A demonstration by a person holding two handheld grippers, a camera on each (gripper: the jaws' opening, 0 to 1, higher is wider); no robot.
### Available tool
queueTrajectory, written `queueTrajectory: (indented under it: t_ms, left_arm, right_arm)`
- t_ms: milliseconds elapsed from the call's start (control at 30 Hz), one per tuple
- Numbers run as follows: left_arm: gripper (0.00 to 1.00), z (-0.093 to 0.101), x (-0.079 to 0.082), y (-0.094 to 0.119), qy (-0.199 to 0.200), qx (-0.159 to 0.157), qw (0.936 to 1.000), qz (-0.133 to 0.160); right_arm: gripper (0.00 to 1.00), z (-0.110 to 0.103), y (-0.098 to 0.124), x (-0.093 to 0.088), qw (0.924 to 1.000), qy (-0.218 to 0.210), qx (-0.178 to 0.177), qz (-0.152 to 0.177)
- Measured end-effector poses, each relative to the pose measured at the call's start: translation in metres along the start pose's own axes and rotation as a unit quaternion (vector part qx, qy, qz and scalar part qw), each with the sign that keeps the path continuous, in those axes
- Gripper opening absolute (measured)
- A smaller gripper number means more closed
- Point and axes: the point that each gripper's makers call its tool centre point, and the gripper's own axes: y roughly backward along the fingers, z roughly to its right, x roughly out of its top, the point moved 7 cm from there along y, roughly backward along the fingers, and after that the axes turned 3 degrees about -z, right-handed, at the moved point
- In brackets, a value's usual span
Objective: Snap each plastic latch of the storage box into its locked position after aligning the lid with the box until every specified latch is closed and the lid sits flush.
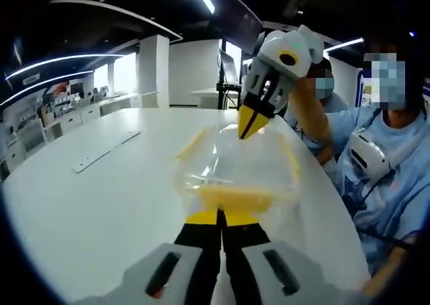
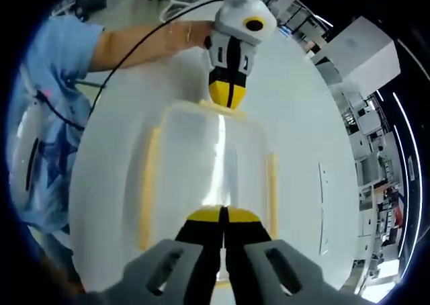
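A clear storage box (image 1: 232,164) with yellow latches stands on the white table (image 1: 101,204), its lid (image 2: 211,157) on top. My left gripper (image 1: 220,217) is shut, its yellow tips against the yellow latch (image 1: 232,199) on the box's near end. My right gripper (image 1: 251,122) comes down from the upper right, shut, with its tips at the far end of the lid. In the right gripper view the box lies below, my right gripper (image 2: 222,215) shut over its near edge, and my left gripper (image 2: 228,95) touches the far edge. Yellow side latches (image 2: 146,184) (image 2: 272,177) run along both long sides.
A person in a light blue shirt (image 1: 396,157) sits at the table's right side, close to the box. A cable (image 2: 134,50) trails from the left gripper. A flat white strip (image 1: 104,154) lies on the table to the left. Desks and shelves stand in the background.
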Motion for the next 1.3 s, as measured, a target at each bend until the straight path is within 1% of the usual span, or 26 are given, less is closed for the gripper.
queueTrajectory:
  t_ms: [200, 467, 733, 933, 1133, 1300]
  left_arm:
    - [0.0, 0.0003, 0.0003, -0.0016, 0.005, -0.003, 1.0, 0.001]
    - [0.0, 0.0037, 0.0004, -0.0049, 0.007, -0.006, 1.0, 0.002]
    - [0.0, 0.0039, 0.0009, -0.0055, 0.003, -0.005, 1.0, 0.001]
    - [0.0, 0.0032, -0.0002, -0.0031, -0.002, -0.005, 0.9999, 0.011]
    - [0.0, 0.0021, -0.0008, -0.0028, 0.005, -0.012, 0.9997, 0.019]
    - [0.0, 0.0017, -0.0008, -0.0017, 0.004, -0.013, 0.9997, 0.019]
  right_arm:
    - [0.0, -0.0002, 0.0002, -0.0027, 1.0, -0.005, 0.003, 0.008]
    - [0.0, -0.0007, 0.0004, -0.0023, 1.0, -0.002, 0.004, 0.004]
    - [0.0, -0.0003, 0.0006, -0.0017, 1.0, -0.001, 0.003, 0.007]
    - [0.0, -0.0003, 0.0011, -0.0021, 1.0, -0.003, 0.002, 0.009]
    - [0.0, -0.0012, 0.0014, -0.0018, 1.0, 0.002, -0.004, 0.003]
    - [0.0, -0.0022, 0.0021, -0.0029, 1.0, 0.001, -0.005, 0.007]
